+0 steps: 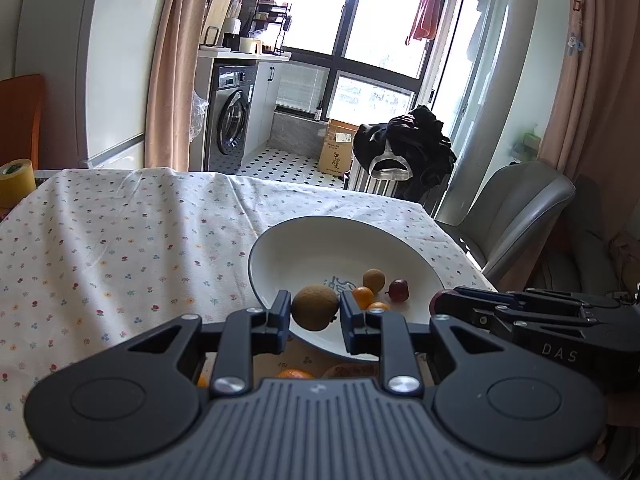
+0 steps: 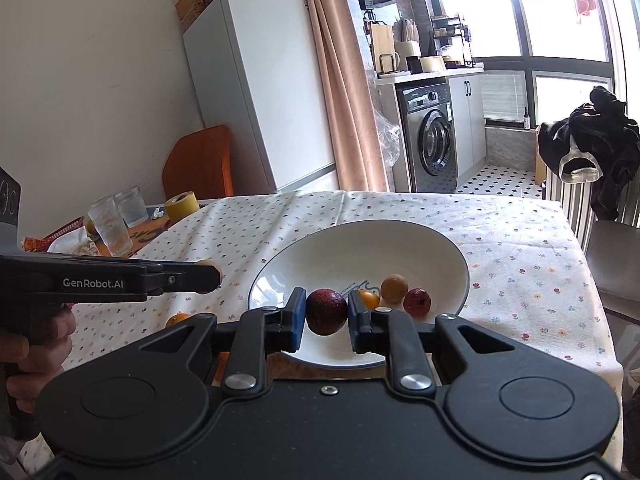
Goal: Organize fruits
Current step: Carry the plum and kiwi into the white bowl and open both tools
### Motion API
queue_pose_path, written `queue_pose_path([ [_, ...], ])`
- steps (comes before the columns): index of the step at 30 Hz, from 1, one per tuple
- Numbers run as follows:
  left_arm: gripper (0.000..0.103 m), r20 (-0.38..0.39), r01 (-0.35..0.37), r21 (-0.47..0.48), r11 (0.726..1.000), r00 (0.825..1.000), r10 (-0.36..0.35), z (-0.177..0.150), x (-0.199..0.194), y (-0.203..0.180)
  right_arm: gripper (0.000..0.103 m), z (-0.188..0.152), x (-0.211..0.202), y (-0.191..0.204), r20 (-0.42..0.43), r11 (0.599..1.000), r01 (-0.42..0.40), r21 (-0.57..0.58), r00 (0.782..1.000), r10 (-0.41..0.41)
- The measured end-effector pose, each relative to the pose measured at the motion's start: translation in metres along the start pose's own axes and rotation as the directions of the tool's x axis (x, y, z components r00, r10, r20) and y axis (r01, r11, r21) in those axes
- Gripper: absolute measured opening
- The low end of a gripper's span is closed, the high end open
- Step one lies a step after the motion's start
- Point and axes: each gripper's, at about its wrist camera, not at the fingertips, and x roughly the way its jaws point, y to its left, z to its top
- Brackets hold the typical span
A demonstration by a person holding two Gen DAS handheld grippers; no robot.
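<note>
Kiwi (image 1: 315, 307) clamped in left claw (image 1: 315, 312)

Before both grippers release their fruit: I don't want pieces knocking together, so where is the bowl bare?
The bowl is bare across its far and left inside. Its near right is crowded: brown fruit, red fruit, small orange fruit.

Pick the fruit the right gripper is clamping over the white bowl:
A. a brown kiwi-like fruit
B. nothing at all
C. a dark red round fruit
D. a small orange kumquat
C: in the right wrist view the right gripper is shut on a dark red fruit above the white bowl; the brown fruit sits in the left gripper.
</note>
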Motion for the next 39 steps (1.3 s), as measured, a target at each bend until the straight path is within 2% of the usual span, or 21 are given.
queue_pose_path([
  [10,0.024,-0.032,0.019,0.006,1.0,0.999,-0.019,0.011,0.025,-0.007,0.02,0.007,0.011,-0.015,-0.009,1.0,0.006,0.021,1.0,-0.006],
  [19,0.032,-0.045,-0.011,-0.034,0.999,0.999,0.01,0.014,0.026,0.003,0.02,0.006,0.015,-0.015,-0.02,1.0,0.003,0.025,1.0,-0.003],
  [22,0.038,-0.043,-0.018,-0.038,0.999,0.999,0.016,0.013,0.02,0.008,0.02,0.007,0.017,-0.014,-0.026,1.0,0.002,0.025,1.0,-0.001],
  [26,0.052,-0.032,-0.032,-0.04,0.999,0.999,0.031,0.012,0.013,0.014,0.02,0.008,0.02,-0.008,-0.028,1.0,-0.005,0.017,1.0,0.005],
  [31,0.057,-0.027,-0.051,-0.053,0.997,0.998,0.05,0.009,0.004,0.024,0.021,0.01,0.024,0.001,-0.031,1.0,-0.01,0.011,0.999,0.01],
  [33,0.06,-0.023,-0.056,-0.058,0.997,0.998,0.055,0.008,0.001,0.028,0.026,0.011,0.024,0.004,-0.026,1.0,-0.002,0.013,1.0,0.003],
  [34,0.062,-0.018,-0.053,-0.062,0.997,0.999,0.052,0.008,-0.002,0.029,0.031,0.011,0.023,0.006,-0.019,1.0,0.011,0.005,1.0,-0.011],
  [36,0.076,-0.011,-0.044,-0.066,0.997,0.999,0.043,0.006,-0.006,0.032,0.043,0.011,0.02,0.009,-0.009,1.0,0.024,-0.007,1.0,-0.025],
  [38,0.08,-0.007,-0.05,-0.062,0.997,0.999,0.049,0.006,-0.01,0.034,0.062,0.011,0.017,0.011,0.002,0.999,0.038,-0.009,0.999,-0.038],
  [39,0.08,-0.007,-0.048,-0.062,0.997,0.999,0.048,0.005,-0.012,0.035,0.066,0.012,0.016,0.012,0.005,0.999,0.048,-0.008,0.999,-0.048],
])
